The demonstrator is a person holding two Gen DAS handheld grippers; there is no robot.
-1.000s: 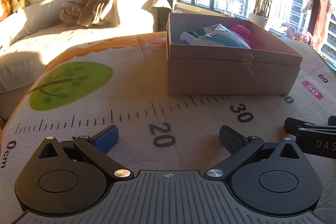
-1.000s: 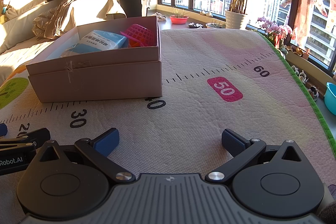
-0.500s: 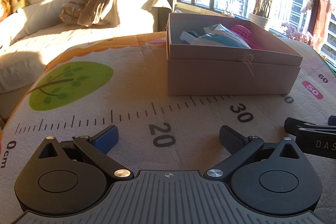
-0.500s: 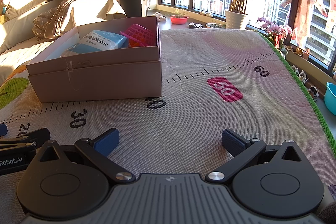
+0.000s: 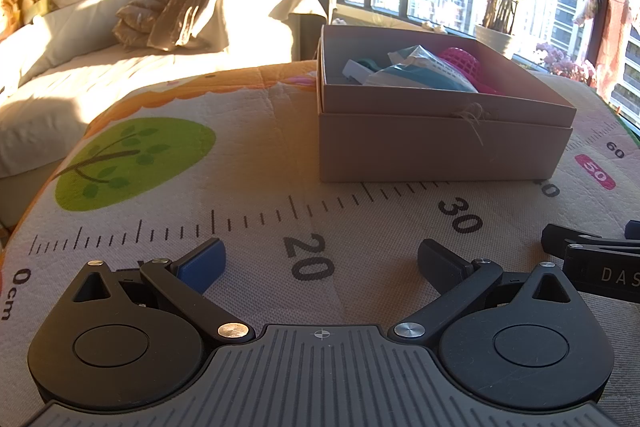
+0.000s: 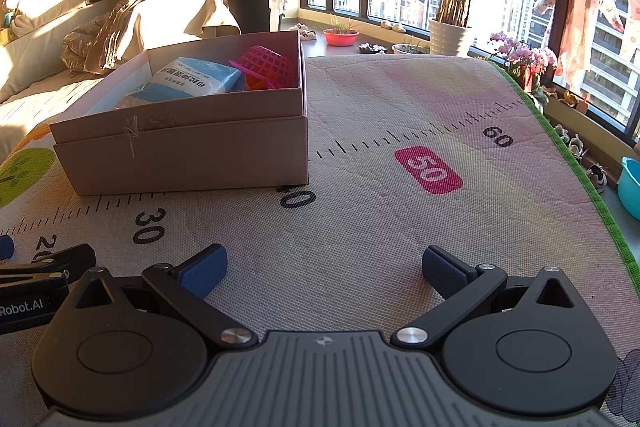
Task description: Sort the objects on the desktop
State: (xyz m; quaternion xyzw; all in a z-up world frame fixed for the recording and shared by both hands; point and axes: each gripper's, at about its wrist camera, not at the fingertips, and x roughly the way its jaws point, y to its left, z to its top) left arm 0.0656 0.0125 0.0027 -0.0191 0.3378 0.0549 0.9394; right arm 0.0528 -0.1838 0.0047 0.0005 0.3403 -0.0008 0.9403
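left wrist view: the left hand-held gripper point(image 5: 321, 259) hangs low over the printed ruler play mat point(image 5: 248, 163), its two fingers spread wide with nothing between them — only the "20" mark of the mat shows in the gap. the open beige cardboard box point(image 5: 440, 143) stands on the mat ahead and a little to the right, well apart from the fingers. inside it lie a blue-and-white plastic packet point(image 5: 420, 73) and a pink plastic mesh basket point(image 5: 460, 61). the right hand-held gripper point(image 5: 592, 259) pokes in at the right edge.

right wrist view: the right hand-held gripper point(image 6: 324, 267) is also spread wide and holds nothing, above bare mat point(image 6: 400, 99) between the "30" and "50" marks. the box point(image 6: 192, 155) sits ahead to the left, the packet point(image 6: 192, 81) and the basket point(image 6: 268, 65) touching inside it. the left hand-held gripper point(image 6: 44, 267) shows at the left edge — its state cannot be read here.
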